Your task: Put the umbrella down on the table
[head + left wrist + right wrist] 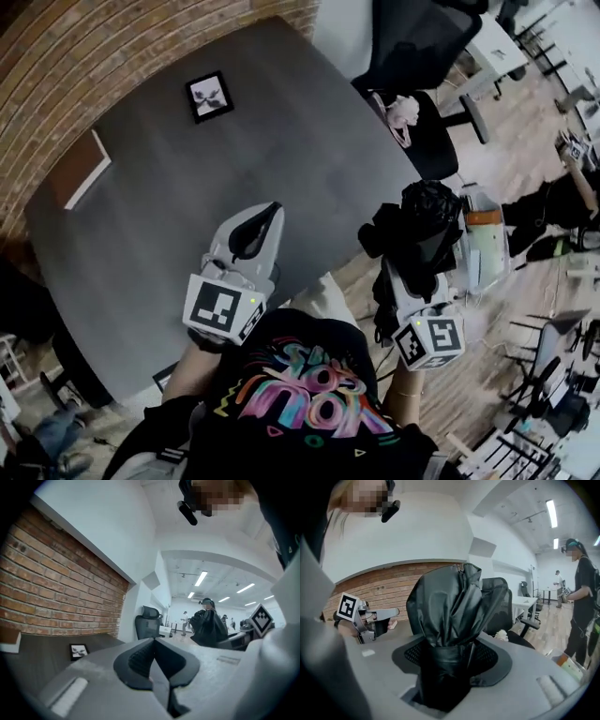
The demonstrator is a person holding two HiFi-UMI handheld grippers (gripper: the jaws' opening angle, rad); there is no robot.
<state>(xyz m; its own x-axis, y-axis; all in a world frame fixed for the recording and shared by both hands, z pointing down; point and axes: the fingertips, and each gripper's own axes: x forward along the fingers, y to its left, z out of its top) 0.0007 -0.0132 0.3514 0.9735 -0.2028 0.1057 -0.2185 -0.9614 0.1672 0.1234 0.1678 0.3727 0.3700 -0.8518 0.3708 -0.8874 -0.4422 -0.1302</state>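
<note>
On floor, pale box (484, 246): maybe a bin, contents too blurred to tell.
Right gripper (450, 654): clamping the folded black umbrella (446, 604), just off the table (281, 131) edge.
Left gripper (154, 657): hovering over the table, jaws together, empty.

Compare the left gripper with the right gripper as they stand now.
The left gripper has its jaws shut together on nothing; the right gripper is clamped on the black folded umbrella. The left gripper hangs over the grey table; the right gripper is past the table's edge, above the wooden floor. Both are light grey, and each carries a marker cube.
</note>
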